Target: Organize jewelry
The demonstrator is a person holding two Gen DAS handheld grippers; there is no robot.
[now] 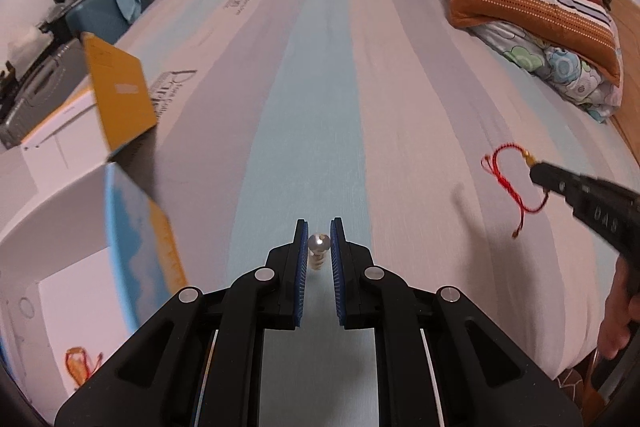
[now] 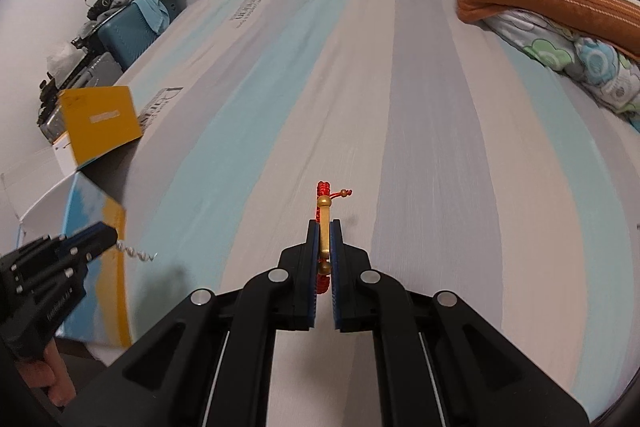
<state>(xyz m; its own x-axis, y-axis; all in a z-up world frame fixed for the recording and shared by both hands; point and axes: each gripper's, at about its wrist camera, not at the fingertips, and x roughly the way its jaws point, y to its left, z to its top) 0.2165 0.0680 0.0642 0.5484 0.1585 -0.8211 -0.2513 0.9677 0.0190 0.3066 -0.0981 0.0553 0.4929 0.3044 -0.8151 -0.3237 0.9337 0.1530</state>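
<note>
Right claw (image 2: 325, 229) tight on red bracelet (image 2: 324, 223), gold bar lengthwise between pads.

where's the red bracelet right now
The red bracelet is clamped in the right gripper, lifted above the striped bedsheet, its cord dangling to the right of the left gripper.

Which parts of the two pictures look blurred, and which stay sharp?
Left wrist view: the boxes and striped sheet smear; the left gripper stays sharp. Right wrist view: the sheet streaks; the right gripper and red bracelet are crisp.
</note>
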